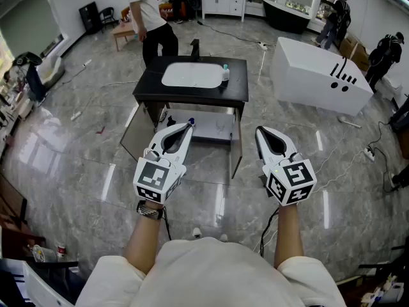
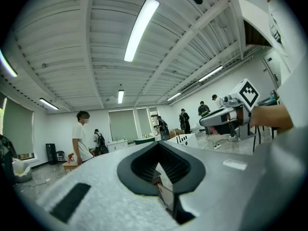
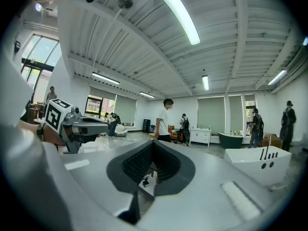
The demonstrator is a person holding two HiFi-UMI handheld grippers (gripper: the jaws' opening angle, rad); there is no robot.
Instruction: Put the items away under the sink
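Bottle (image 1: 225,73): upright on the black countertop (image 1: 238,89), just beside the right edge of the white basin (image 1: 190,74).
Cabinet under the sink: 2 doors swung open, with a white shelf (image 1: 216,128) showing inside.
Left gripper (image 1: 186,128): jaws closed together, nothing between them. It is held level, short of the cabinet.
Right gripper (image 1: 261,133): jaws likewise closed and empty, beside the left one.
Behind: 1 person (image 1: 148,11) in a white shirt stands beyond the vanity.
Right side: a white bathtub (image 1: 316,69).
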